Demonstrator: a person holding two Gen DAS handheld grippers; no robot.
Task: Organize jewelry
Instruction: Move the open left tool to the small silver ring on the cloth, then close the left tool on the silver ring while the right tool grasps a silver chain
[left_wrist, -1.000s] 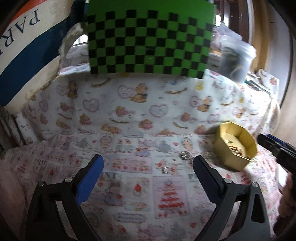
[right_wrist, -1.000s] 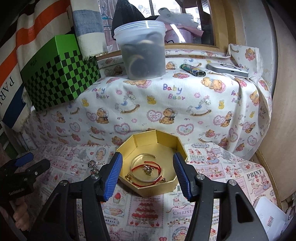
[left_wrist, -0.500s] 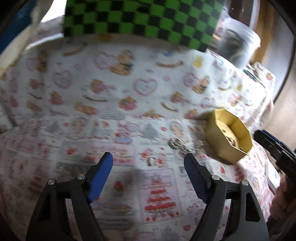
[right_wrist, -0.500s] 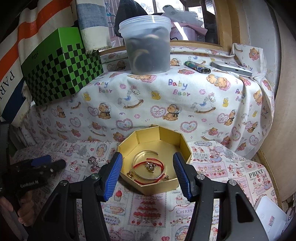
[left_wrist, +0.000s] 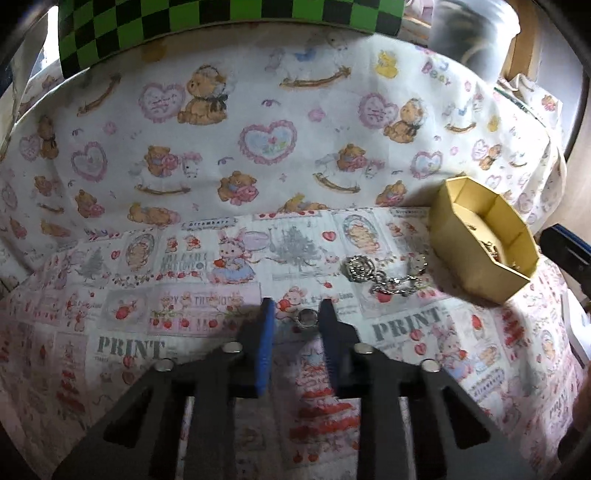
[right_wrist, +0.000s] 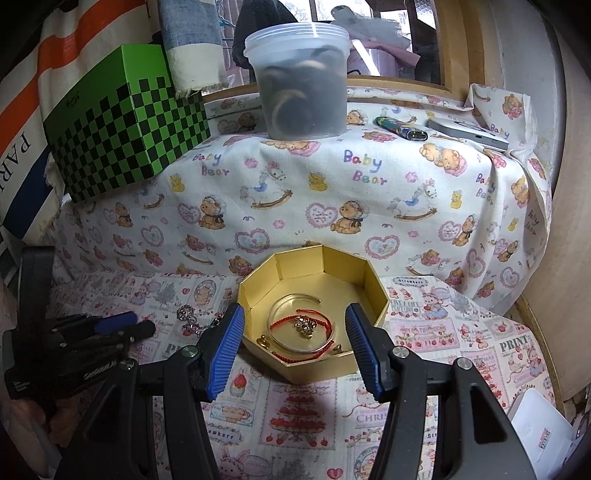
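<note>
1. The jaws of the left gripper (left_wrist: 295, 314) have just been closing and now stand narrow around a small silver ring (left_wrist: 307, 317) lying on the printed patchwork cloth (left_wrist: 177, 332) of the worktop; the ring touches the right-hand blue pad, while a gap shows on the other side, so no firm clamp is visible.
2. The jaws of the right gripper (right_wrist: 295, 328) stand apart with nothing between the pads, held just in front of the gold octagonal cardboard box (right_wrist: 258, 288).
3. Inside the box lie a clear bangle (right_wrist: 291, 321), a red cord bracelet (right_wrist: 325, 325) and a small metal charm (right_wrist: 304, 325).
4. A silver chain bracelet (left_wrist: 384, 277) rests on the cloth between the ring and the box, just beside the box.
5. Behind, on a raised ledge draped in teddy-bear fabric (right_wrist: 332, 206), stand a green-and-black chequered box (right_wrist: 122, 129) and a lidded translucent plastic tub (right_wrist: 301, 79).
</note>
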